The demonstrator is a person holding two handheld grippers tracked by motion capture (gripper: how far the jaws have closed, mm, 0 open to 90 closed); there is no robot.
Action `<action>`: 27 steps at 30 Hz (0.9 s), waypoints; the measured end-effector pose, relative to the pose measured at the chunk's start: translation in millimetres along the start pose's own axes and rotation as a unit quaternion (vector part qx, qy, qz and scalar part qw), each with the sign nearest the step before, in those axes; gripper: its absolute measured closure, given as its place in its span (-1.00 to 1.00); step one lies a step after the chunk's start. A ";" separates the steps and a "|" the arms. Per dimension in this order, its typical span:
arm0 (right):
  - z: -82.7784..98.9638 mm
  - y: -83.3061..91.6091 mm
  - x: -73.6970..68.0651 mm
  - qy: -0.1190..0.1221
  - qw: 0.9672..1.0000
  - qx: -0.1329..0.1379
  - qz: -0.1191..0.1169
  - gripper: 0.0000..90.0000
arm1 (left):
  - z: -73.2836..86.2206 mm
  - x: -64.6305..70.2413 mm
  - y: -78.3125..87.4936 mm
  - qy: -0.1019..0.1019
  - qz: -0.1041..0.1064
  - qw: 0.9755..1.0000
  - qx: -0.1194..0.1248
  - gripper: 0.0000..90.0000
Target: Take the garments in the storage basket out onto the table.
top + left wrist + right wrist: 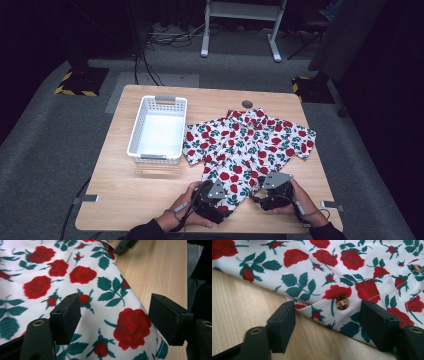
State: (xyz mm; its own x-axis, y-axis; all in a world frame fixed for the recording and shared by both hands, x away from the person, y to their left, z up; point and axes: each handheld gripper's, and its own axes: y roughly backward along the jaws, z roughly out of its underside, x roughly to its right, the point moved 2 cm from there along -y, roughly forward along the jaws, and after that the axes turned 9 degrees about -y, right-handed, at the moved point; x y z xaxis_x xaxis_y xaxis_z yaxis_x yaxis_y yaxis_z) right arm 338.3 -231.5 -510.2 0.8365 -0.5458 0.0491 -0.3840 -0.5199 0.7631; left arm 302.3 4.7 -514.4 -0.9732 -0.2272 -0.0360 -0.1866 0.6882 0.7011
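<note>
A white short-sleeved shirt printed with red roses and green leaves [245, 145] lies spread on the wooden table [130, 200]. Both grippers are at its near hem. My left gripper [223, 199] is over the hem's left part, and in the left gripper view [115, 317] its jaws stand wide apart over the cloth [82, 275] without pinching it. My right gripper [266, 192] is at the hem's right part. Seen in the right gripper view [328, 325], its jaws are open on either side of the hem edge [337, 265] and a brown button [342, 302].
A white plastic basket [142, 150] stands left of the shirt with nothing in it. A round cable hole [247, 104] sits near the table's far edge. Bare wood lies near the front left. Beyond the table are grey carpet and stand legs.
</note>
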 end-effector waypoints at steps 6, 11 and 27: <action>-5.1 -2.9 8.5 -0.024 0.999 0.012 0.018 0.72 | 2.5 -8.9 -0.6 0.000 -0.007 1.000 -0.021 -0.01; -10.5 -3.7 10.0 -0.032 0.999 0.024 0.031 0.90 | 3.1 -13.0 3.4 -0.032 -0.015 0.999 -0.031 0.55; -112.3 -34.0 42.2 -0.026 0.998 -0.002 0.049 0.90 | 11.8 -50.7 32.0 0.024 -0.100 0.995 0.011 0.97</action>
State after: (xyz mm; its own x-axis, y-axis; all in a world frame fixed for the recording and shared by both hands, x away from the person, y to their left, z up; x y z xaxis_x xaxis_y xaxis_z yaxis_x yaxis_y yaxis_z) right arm 430.5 -163.1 -461.7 0.7740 -0.6266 0.0906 -0.4610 -0.4598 0.7590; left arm 344.1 46.3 -498.6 -0.9089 -0.3930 -0.1396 -0.3794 0.6402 0.6680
